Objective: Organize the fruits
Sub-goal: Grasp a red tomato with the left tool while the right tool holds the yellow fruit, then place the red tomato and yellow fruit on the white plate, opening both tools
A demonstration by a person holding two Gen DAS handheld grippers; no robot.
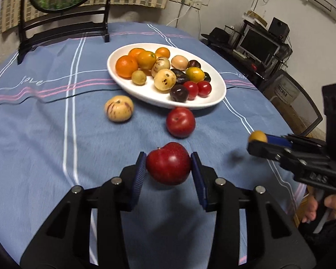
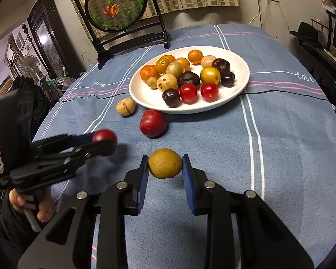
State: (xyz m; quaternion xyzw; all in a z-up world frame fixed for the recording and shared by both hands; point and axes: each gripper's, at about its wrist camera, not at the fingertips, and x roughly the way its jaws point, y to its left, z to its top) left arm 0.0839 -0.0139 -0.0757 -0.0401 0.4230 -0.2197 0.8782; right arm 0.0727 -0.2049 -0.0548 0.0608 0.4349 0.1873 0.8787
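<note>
My left gripper point(image 1: 168, 164) is shut on a red plum point(image 1: 168, 163) and holds it above the blue tablecloth; it also shows in the right wrist view point(image 2: 104, 142). My right gripper point(image 2: 165, 165) is shut on a small yellow-brown fruit point(image 2: 165, 166), seen from the left wrist view too point(image 1: 257, 136). A white oval plate point(image 1: 215, 103) holds several oranges, tomatoes, dark plums and pale fruits. On the cloth before the plate lie a second red plum point(image 1: 180, 122) and a striped pale fruit point(image 1: 119, 111).
A black-framed round embroidery screen point(image 2: 115, 6) stands at the table's far left edge. The table point(image 2: 280, 134) is round, with a blue striped cloth. A desk with monitor point(image 1: 257, 44) and a mesh chair point(image 1: 298, 103) stand at the right.
</note>
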